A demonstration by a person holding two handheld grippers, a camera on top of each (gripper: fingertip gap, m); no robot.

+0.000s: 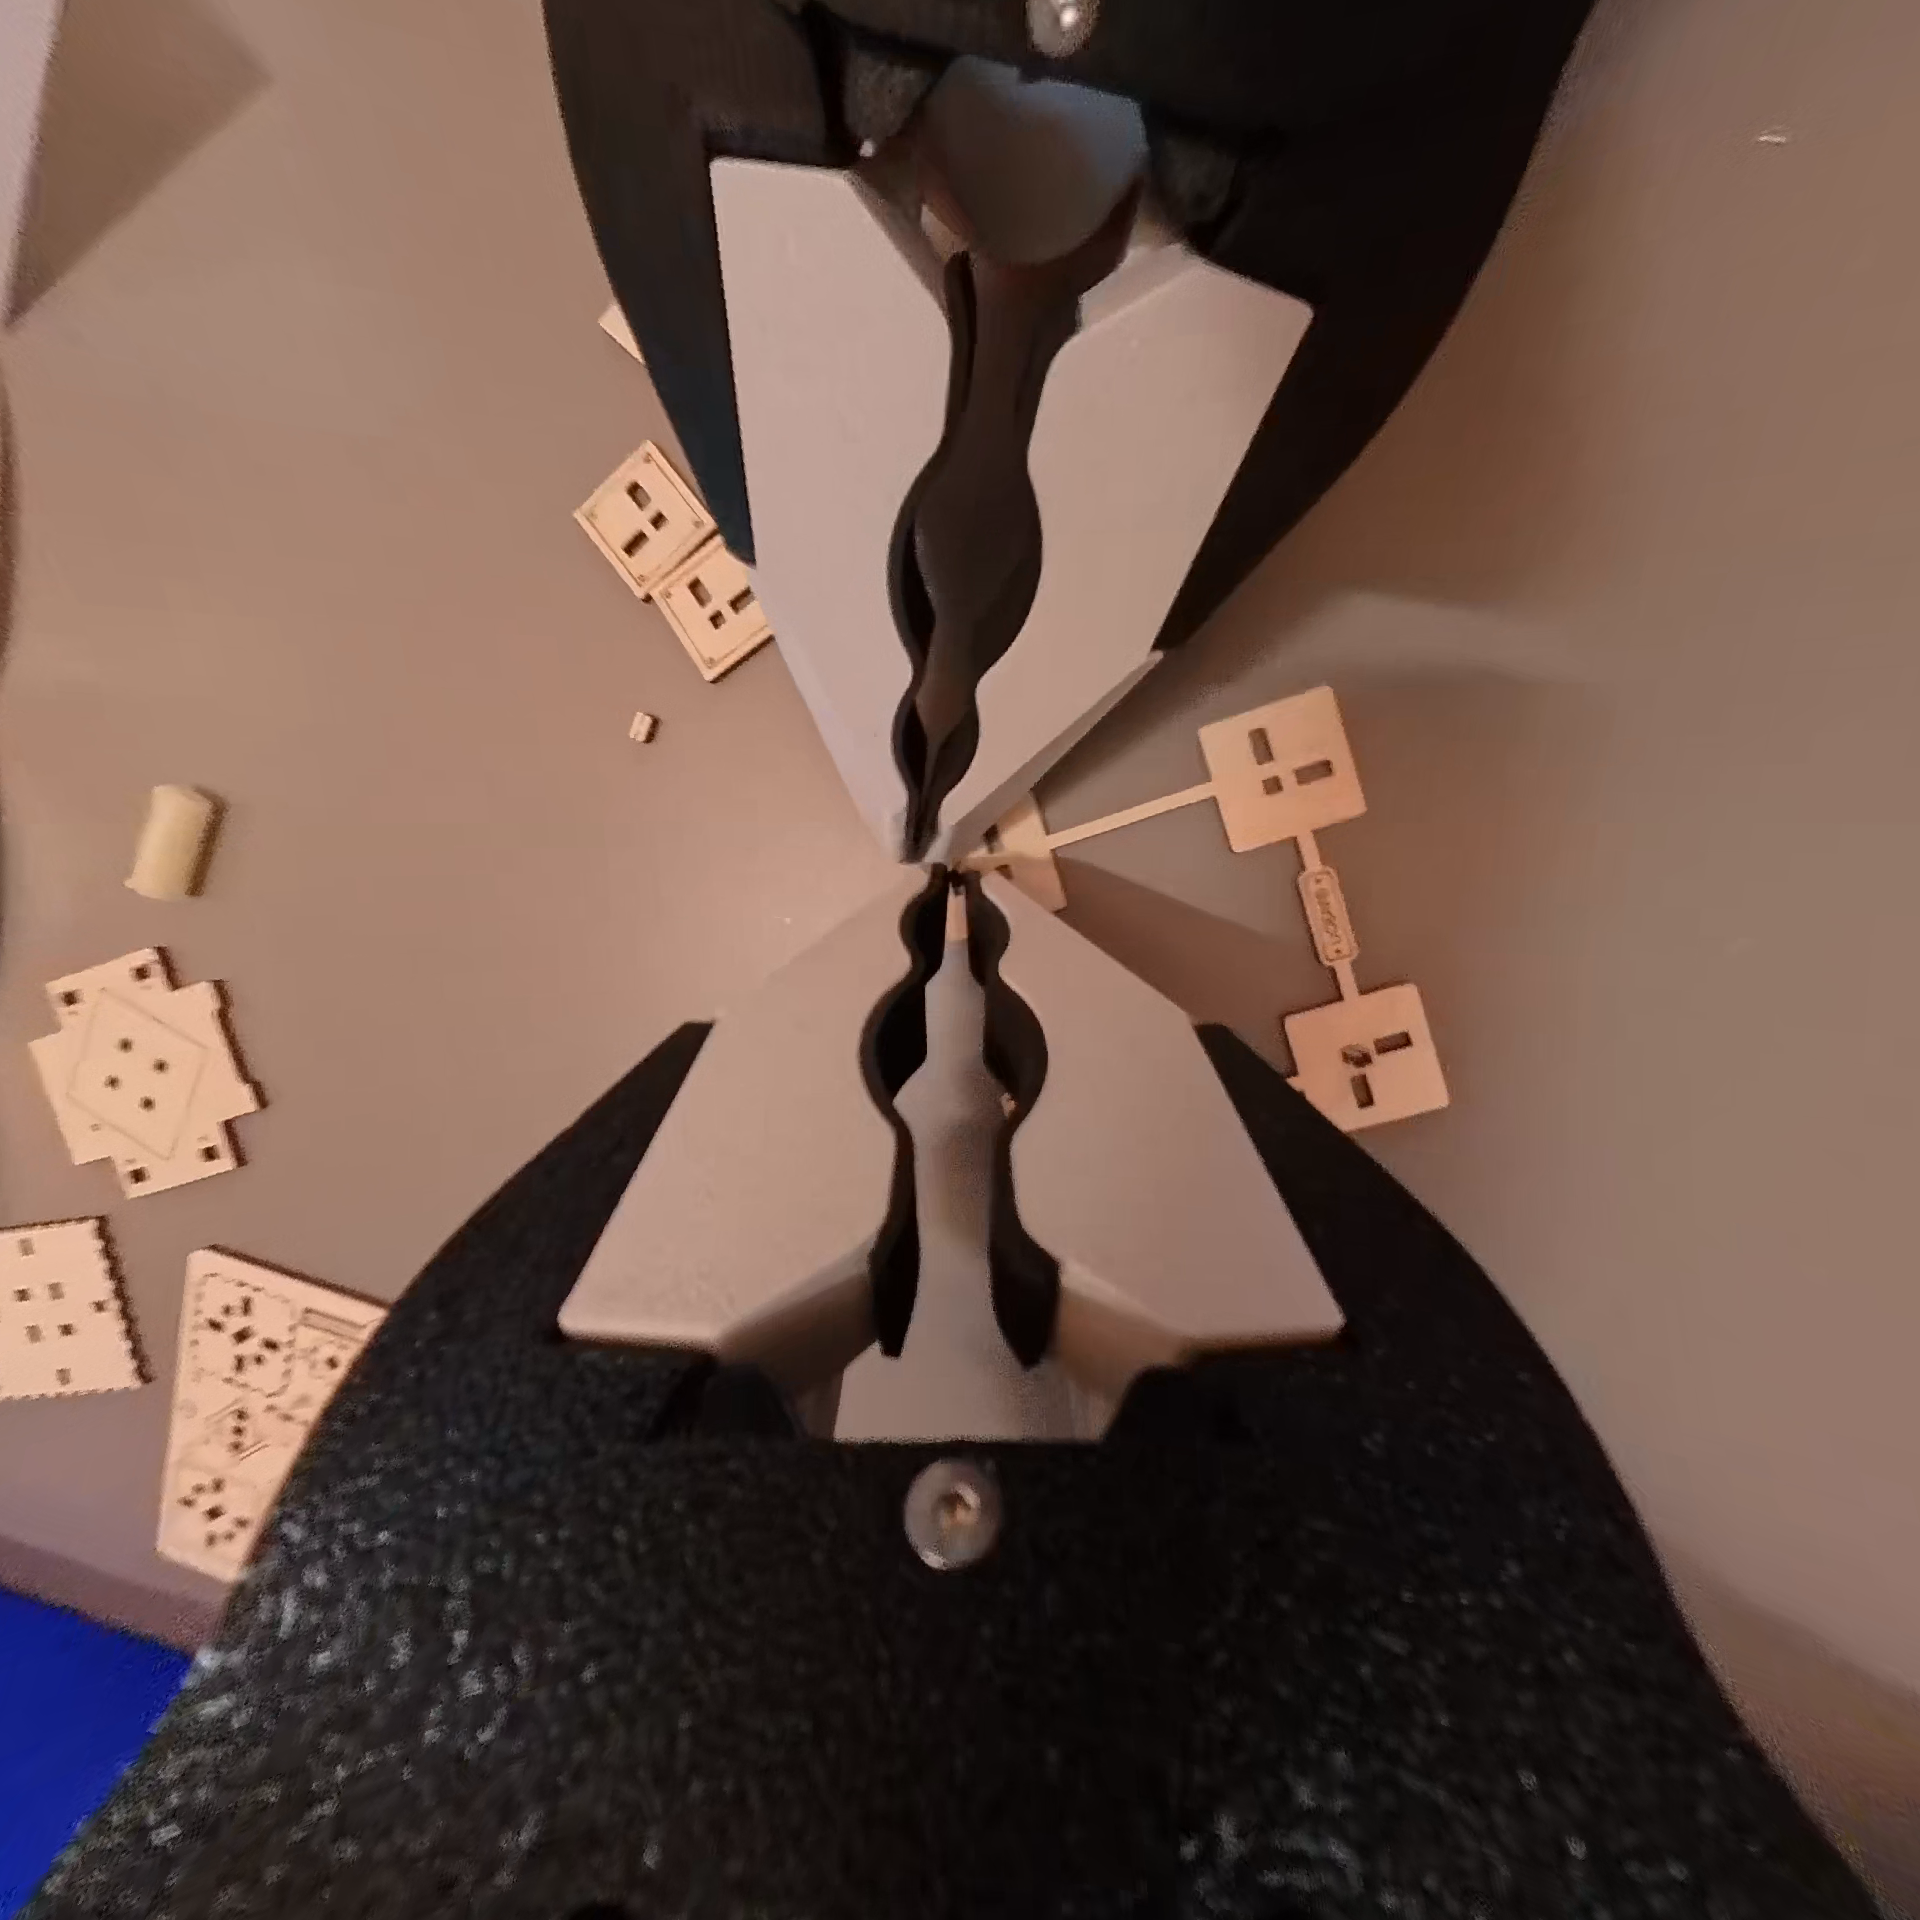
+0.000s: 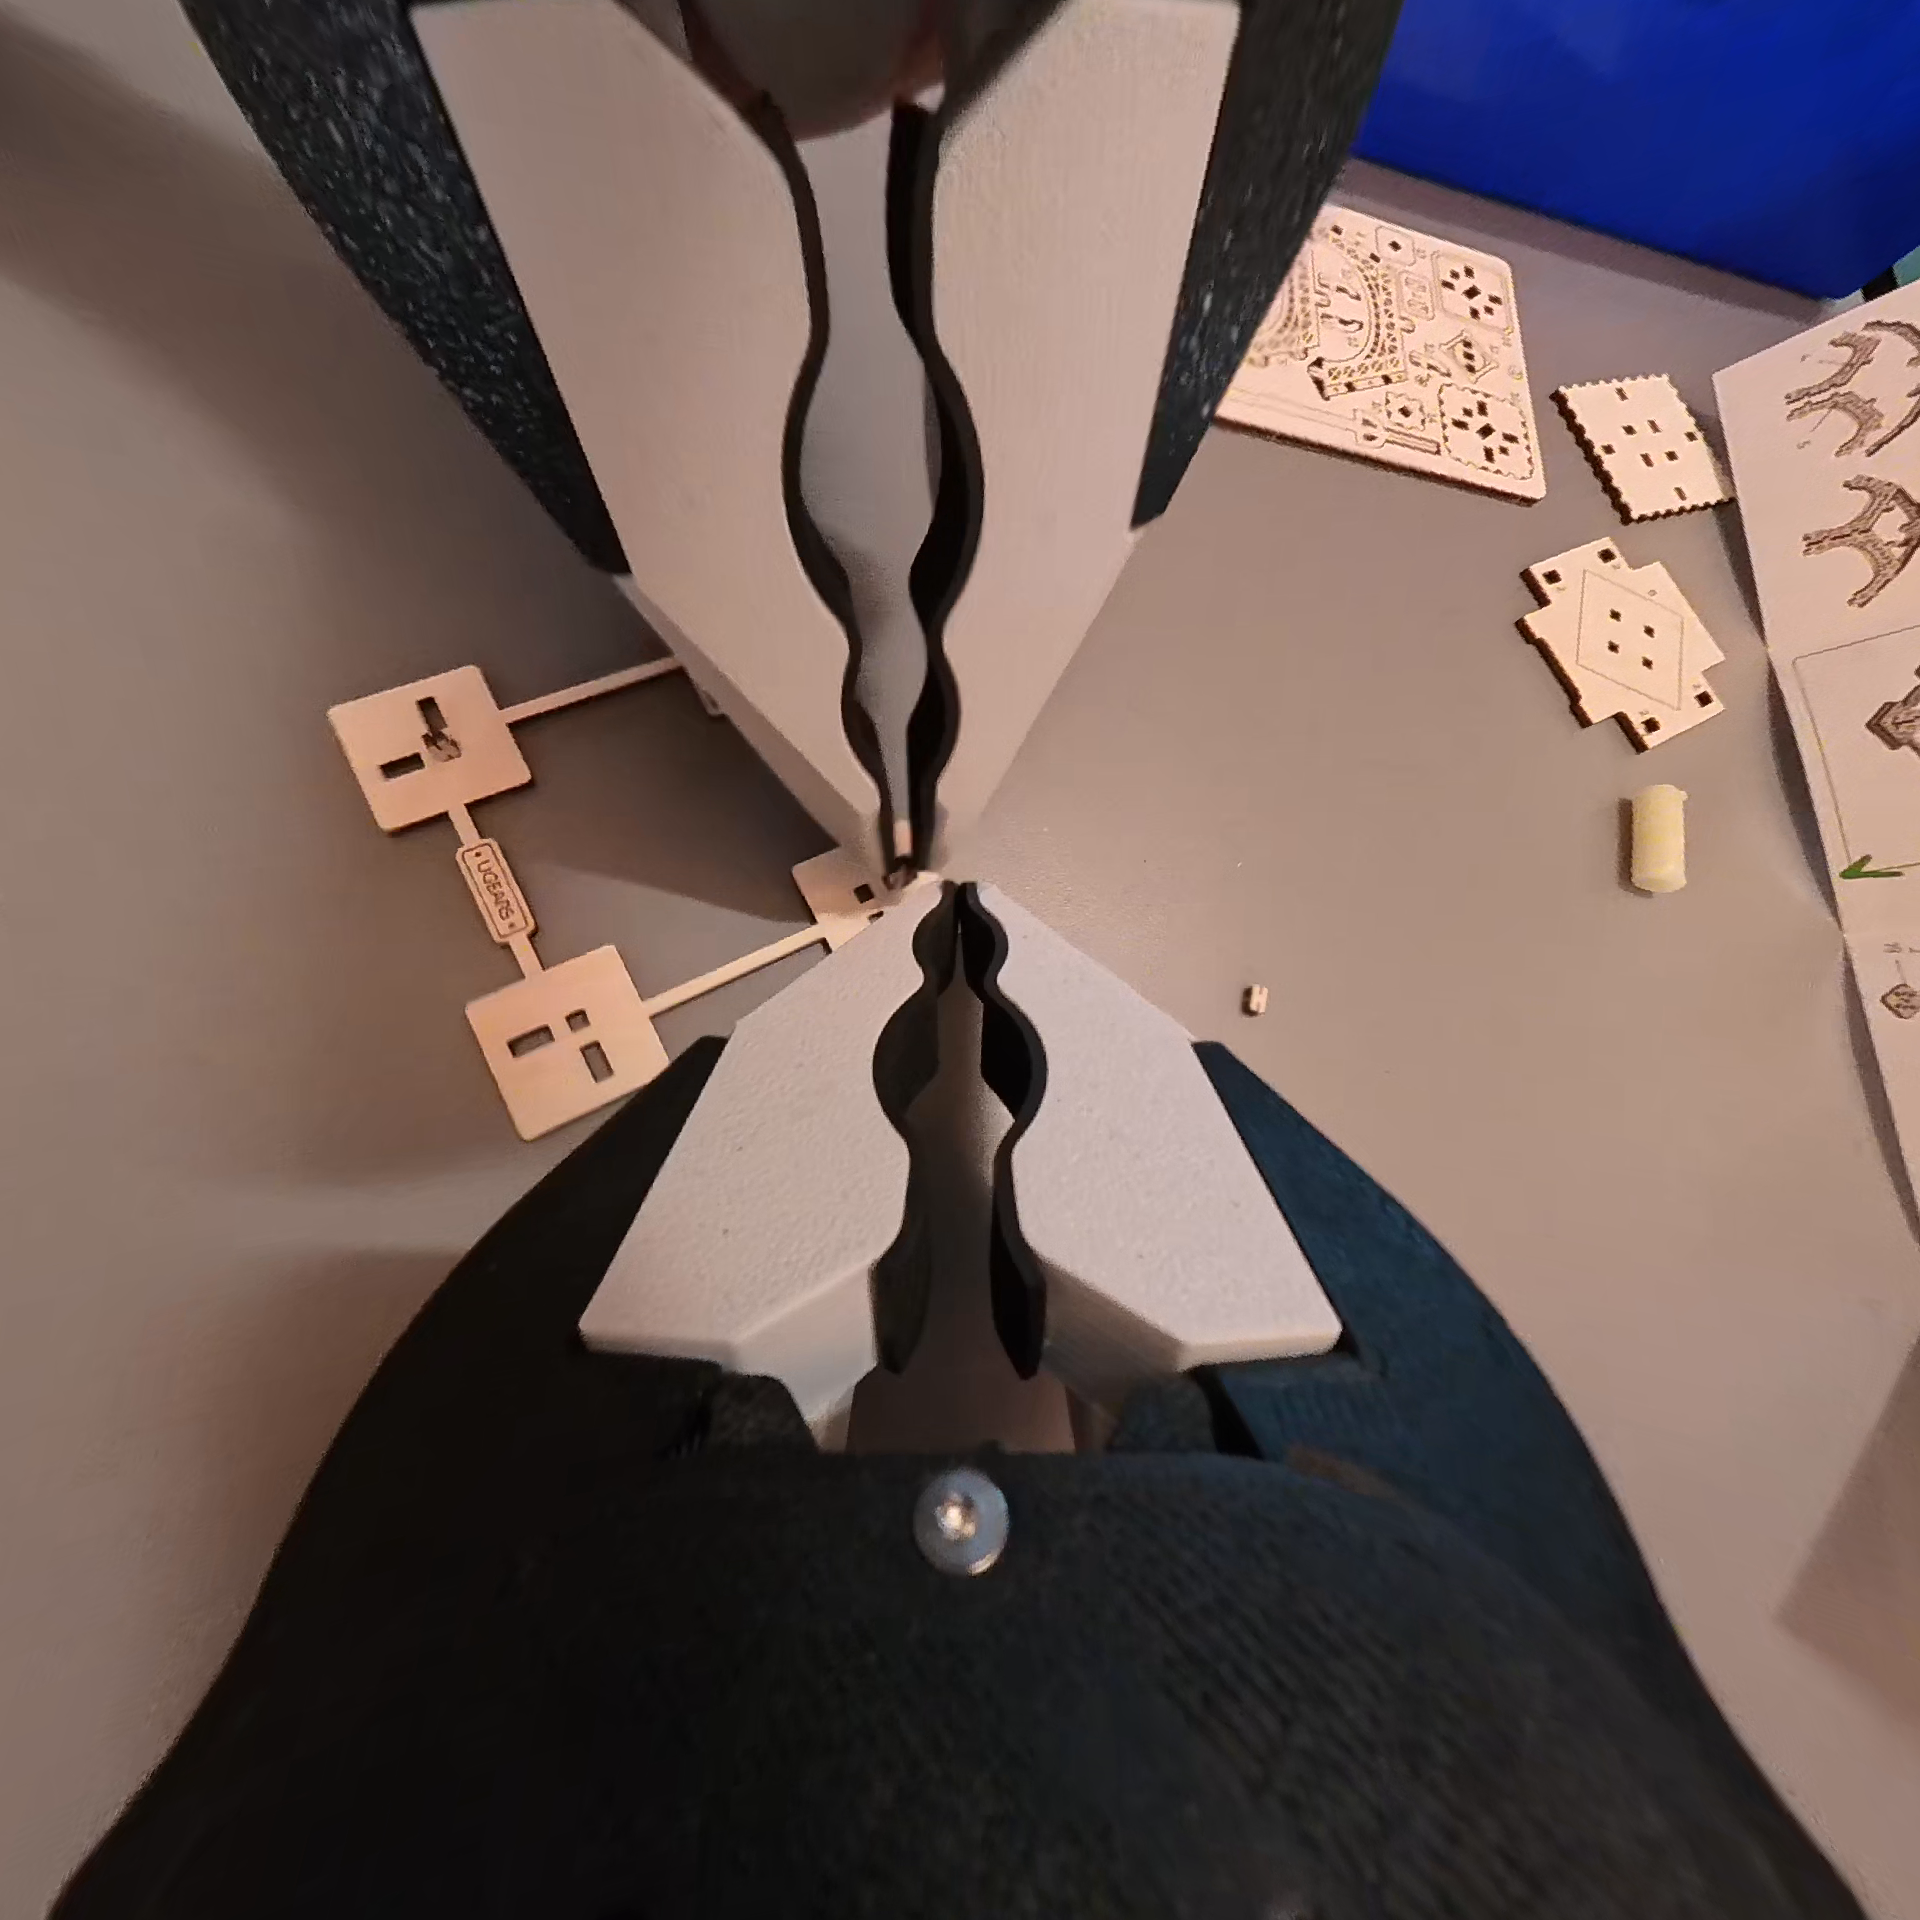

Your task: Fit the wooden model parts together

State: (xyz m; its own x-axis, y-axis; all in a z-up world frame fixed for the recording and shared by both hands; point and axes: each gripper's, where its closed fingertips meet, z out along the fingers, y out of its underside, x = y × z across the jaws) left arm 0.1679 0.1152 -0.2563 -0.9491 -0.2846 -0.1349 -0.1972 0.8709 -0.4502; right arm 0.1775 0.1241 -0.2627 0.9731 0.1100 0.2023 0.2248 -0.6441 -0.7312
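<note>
A flat wooden frame of small slotted squares joined by thin bars [image 1: 1283, 769] lies on the grey table [image 1: 416, 831]; it also shows in the right wrist view [image 2: 426, 748]. My left gripper [image 1: 951, 896] is shut on a tiny pale wooden piece [image 1: 954, 923], right over the frame's near square [image 1: 1023, 854]. My right gripper [image 2: 956, 896] is shut, and nothing shows between its tips. The two grippers meet tip to tip over that square [image 2: 847, 899]. Each shows from the top in the other's view: the right gripper [image 1: 920, 847], the left gripper [image 2: 902, 854].
Loose wooden parts lie around: two small slotted squares [image 1: 644, 520], a cross-shaped plate [image 2: 1621, 660], a toothed plate [image 2: 1642, 436], a punched sheet [image 2: 1382, 353], a pale cylinder [image 2: 1657, 836], a tiny block [image 2: 1257, 997]. An instruction sheet [image 2: 1849, 623] lies right. A blue surface [image 2: 1662, 125] lies beyond the table edge. My left and right fingertips are right by each other. It is some 6 centimeters from my right tips to the tiny block [image 2: 1257, 997]. My left wrist view [image 1: 641, 730] looks at it from another angle.
</note>
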